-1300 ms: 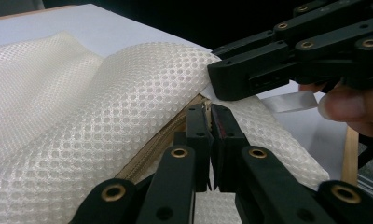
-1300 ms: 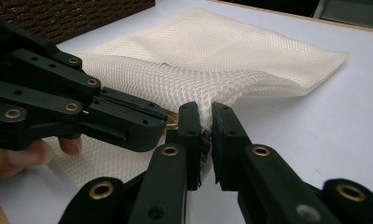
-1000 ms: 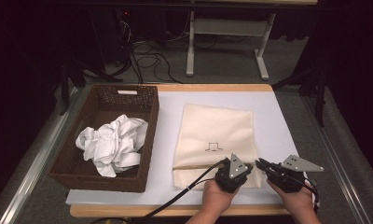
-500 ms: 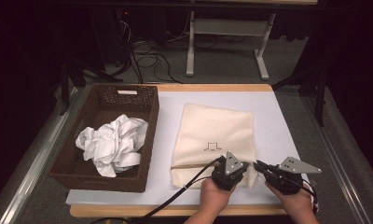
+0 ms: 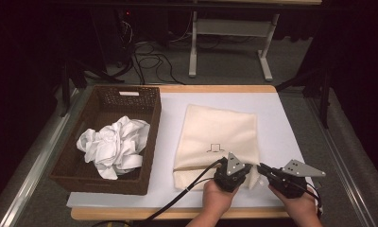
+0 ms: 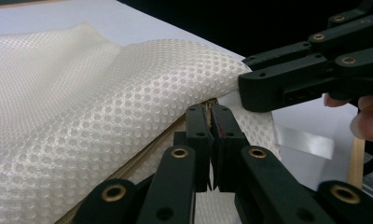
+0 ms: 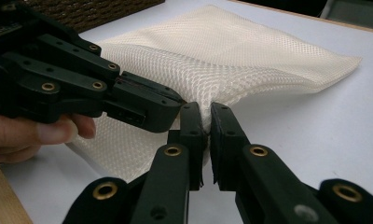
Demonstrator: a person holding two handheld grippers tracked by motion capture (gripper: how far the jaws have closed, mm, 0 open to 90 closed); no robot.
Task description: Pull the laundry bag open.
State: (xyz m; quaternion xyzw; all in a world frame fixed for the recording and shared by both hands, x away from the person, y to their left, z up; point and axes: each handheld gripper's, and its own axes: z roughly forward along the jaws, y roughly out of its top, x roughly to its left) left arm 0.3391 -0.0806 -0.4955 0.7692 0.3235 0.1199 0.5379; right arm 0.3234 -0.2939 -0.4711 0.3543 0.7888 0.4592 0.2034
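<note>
Nothing moved, mesh bag [image 5: 218,137] logo unreadable

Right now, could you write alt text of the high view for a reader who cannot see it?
Two hand-held tools, the left tool and the right tool, pinch the near right corner of a cream mesh bag lying on a white table. To the left, a dark wicker basket holds a crumpled white cloth.

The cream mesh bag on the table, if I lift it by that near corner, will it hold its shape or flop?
The mesh bag will probably flop: its near edge already bends where the left tongs and right tongs pinch it. It looks light, being thin open netting lying flat. The zipper edge may stay a little straighter.
</note>
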